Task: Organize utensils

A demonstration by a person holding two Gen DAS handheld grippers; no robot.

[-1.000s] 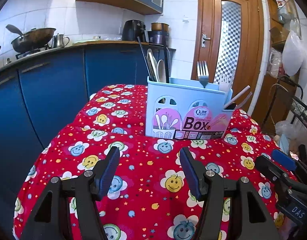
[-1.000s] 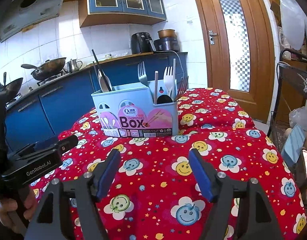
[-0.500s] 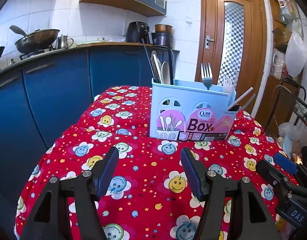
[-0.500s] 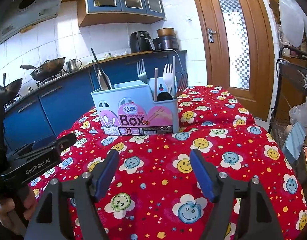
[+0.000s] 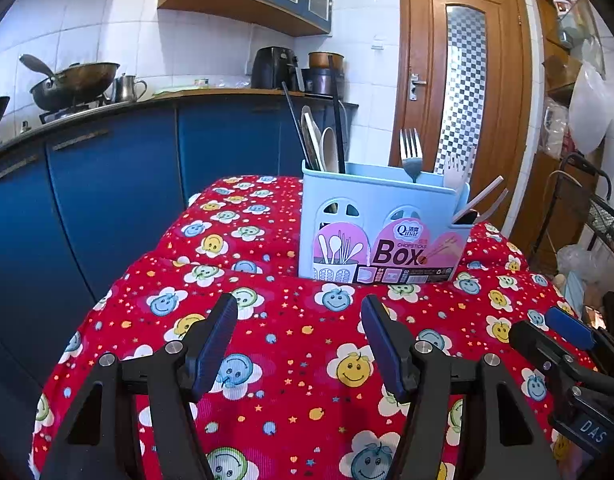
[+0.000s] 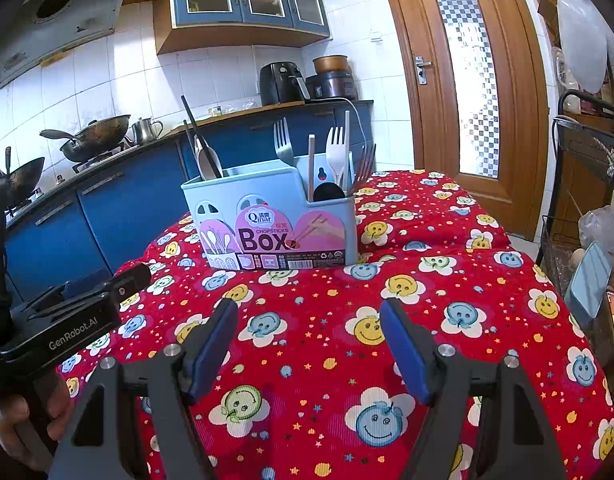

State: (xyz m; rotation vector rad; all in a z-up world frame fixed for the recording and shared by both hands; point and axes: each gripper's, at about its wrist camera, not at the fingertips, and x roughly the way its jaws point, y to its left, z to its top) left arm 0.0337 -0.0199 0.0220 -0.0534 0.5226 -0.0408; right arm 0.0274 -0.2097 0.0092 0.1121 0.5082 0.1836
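Red cloth: a tablecloth (image 5: 291,360) printed with smiley flowers covers the table under both tools.
Left gripper (image 5: 299,344): jaws spread wide, nothing between them, held above the cloth and aimed at the holder ahead.
Right gripper (image 6: 309,344): jaws equally wide apart and holding nothing, also over the cloth, facing the holder from slightly further right.
Utensil holder (image 5: 379,232): pale blue plastic with a pink "Box" label, standing upright on the cloth well ahead of both sets of fingertips, apart from them.
Holder, left compartment: dark chopsticks (image 6: 201,136) and a spoon (image 6: 206,162) lean together at the far-left end.
Holder, middle: a metal fork (image 6: 284,140) stands tines up.
Holder, right compartment: a white plastic fork (image 6: 335,148), a pale chopstick (image 6: 311,164), a dark ladle-like head (image 6: 329,192) and another metal fork (image 6: 365,168) tilted rightwards.
Other tool in view: the left wrist camera catches the right tool's body at lower right; the right wrist camera shows the left tool with a hand (image 6: 23,428) gripping it at lower left.
Beyond the table: blue cabinets (image 5: 119,184) with a wok (image 5: 73,84) on the stove, and a wooden door (image 5: 463,92) further right.
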